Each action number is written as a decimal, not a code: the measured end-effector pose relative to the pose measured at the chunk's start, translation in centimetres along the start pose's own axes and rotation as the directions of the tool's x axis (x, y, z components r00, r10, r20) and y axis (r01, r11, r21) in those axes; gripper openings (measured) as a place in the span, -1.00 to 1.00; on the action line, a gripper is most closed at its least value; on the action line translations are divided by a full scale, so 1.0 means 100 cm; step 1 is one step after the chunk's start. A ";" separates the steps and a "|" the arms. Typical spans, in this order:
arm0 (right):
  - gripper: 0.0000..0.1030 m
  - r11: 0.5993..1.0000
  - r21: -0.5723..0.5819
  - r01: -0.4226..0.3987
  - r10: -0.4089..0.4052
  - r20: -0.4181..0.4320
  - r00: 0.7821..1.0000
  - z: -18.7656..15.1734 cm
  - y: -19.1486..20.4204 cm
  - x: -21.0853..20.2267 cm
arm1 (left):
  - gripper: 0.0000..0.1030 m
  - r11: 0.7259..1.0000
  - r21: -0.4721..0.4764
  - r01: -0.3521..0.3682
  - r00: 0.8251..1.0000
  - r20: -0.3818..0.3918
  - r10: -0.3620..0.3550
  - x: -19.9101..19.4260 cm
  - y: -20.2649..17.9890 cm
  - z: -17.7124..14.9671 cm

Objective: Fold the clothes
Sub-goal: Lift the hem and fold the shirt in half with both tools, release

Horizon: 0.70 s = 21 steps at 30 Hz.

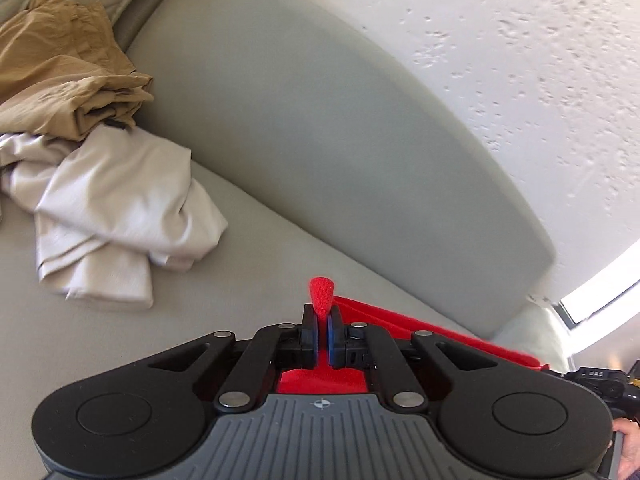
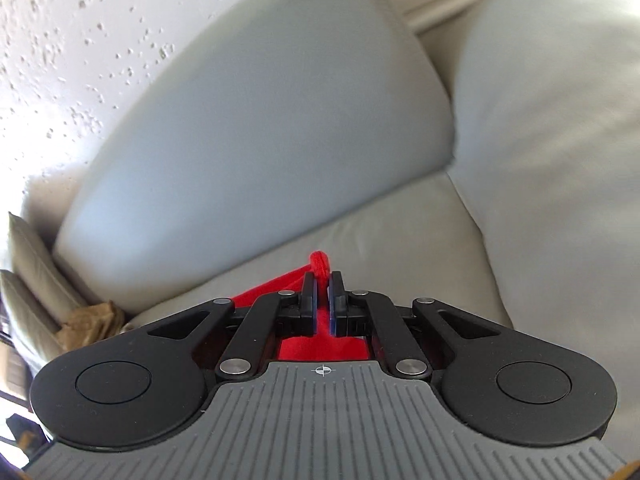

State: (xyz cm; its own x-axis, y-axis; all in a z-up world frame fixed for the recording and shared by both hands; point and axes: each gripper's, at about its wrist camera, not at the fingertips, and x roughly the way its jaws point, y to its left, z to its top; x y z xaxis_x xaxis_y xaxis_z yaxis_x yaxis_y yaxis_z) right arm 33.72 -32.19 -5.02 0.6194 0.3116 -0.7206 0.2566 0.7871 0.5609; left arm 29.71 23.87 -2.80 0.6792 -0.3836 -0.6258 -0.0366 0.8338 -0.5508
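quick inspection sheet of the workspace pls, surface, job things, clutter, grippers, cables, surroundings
surface: grey sofa seat with back cushions; bare in front of both grippers.
job's things: red cloth held up between the two grippers, a bunched corner in each; white garment crumpled on the seat; tan garment loosely folded behind it, touching it.
clutter: nothing seen.
grippers: left gripper shut on the red cloth; right gripper shut on its other corner.
cables: nothing seen.
surroundings: textured white wall behind the sofa; bright window at the left view's right edge; a hand at its lower right corner.
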 end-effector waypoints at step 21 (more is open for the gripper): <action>-0.91 1.000 0.005 0.012 -0.012 -0.015 1.000 -0.170 -0.102 -0.156 | -0.91 0.933 0.240 -0.267 0.963 0.097 0.250 -0.127 -0.062 -0.238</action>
State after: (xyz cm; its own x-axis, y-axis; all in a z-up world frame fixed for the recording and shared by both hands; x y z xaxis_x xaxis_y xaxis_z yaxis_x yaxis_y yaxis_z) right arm 8.81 -36.00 -6.47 0.6046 0.3101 -0.7336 0.2682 0.7880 0.5542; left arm 3.84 14.10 -4.60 0.7162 -0.1224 -0.6871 -0.0393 0.9759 -0.2147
